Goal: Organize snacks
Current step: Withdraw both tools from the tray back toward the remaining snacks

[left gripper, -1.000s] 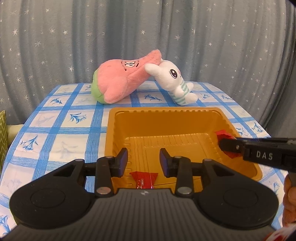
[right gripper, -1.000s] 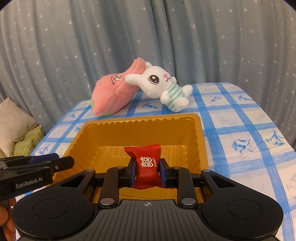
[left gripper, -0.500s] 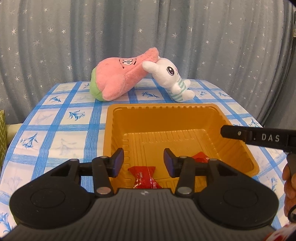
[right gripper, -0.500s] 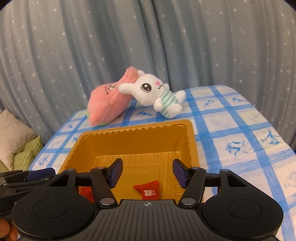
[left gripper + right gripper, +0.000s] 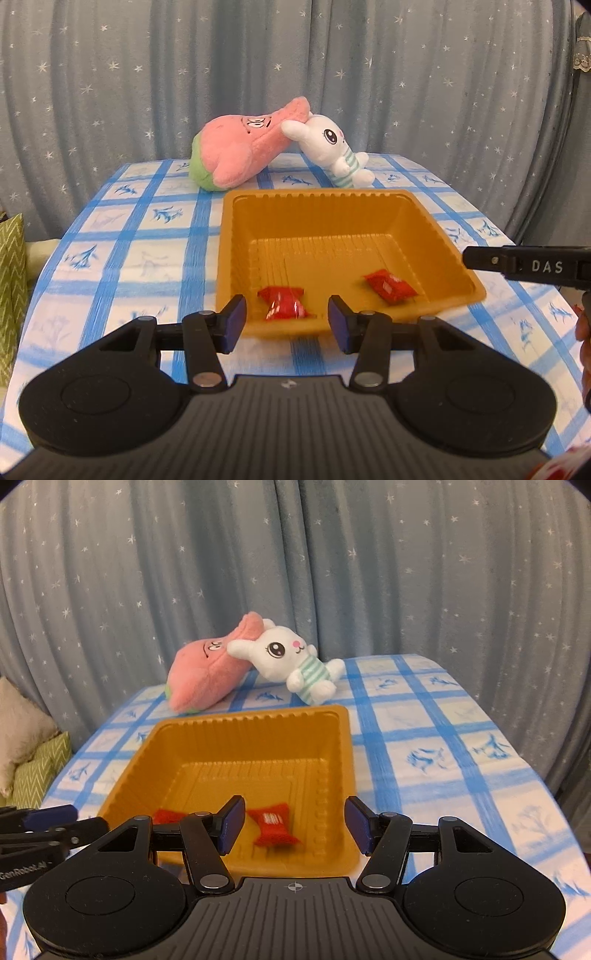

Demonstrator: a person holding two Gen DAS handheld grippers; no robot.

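Left gripper [image 5: 284,319] is held level just off the near edge of the gold tray [image 5: 229,258], fingers spread wide, nothing gripped. Right gripper [image 5: 293,823] is poised over the tray's near right corner, fingers wide apart and empty. Two red candies lie on the tray floor by its near wall: left candy [image 5: 282,302], right candy [image 5: 389,286], apart. Tray is set mid-table [image 5: 140,258]; pink plush [image 5: 240,151] and bunny plush [image 5: 328,147] lie touching at the far edge.

1. The left gripper [image 5: 283,323] is level, its jaws spread wide with nothing between the pads.
2. The right gripper [image 5: 294,823] is likewise level, jaws wide apart and holding nothing.
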